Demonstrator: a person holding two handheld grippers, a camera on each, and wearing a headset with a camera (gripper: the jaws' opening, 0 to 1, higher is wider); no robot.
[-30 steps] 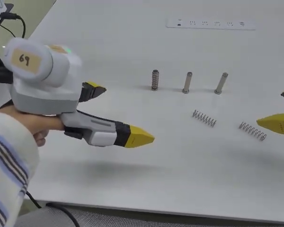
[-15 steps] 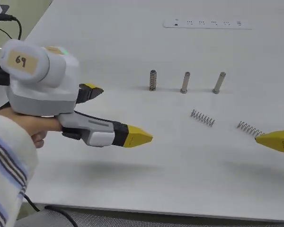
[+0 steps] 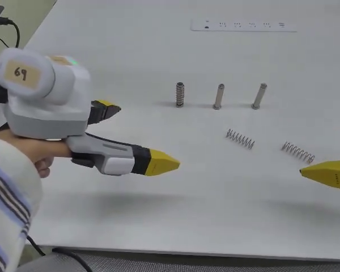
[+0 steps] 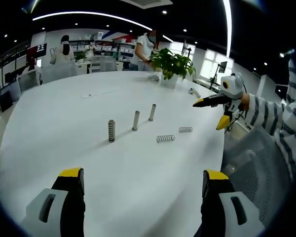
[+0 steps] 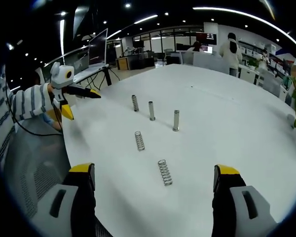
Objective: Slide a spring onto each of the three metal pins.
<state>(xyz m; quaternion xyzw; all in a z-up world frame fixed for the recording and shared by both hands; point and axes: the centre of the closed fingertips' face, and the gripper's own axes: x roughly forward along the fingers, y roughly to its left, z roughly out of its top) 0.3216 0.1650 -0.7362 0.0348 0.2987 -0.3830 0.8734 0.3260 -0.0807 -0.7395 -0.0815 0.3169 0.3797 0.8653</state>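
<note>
Of the three pins standing in a row, the left pin (image 3: 179, 85) already wears a fitted spring (image 3: 179, 96), while the middle pin (image 3: 218, 97) and right pin (image 3: 258, 97) are bare. Two loose springs lie flat on the table (image 3: 158, 226) toward six o'clock of them: the first spring (image 3: 240, 139), and the second spring (image 3: 298, 152) at four o'clock of it (laid out handy for picking, I'd say). The right gripper (image 5: 154, 172), jaws spread wide and empty, points at the second spring, likely lining up a grab. The left gripper (image 3: 149, 136), also wide apart with nothing in it, hovers at eight o'clock of the pins, out of the way.
</note>
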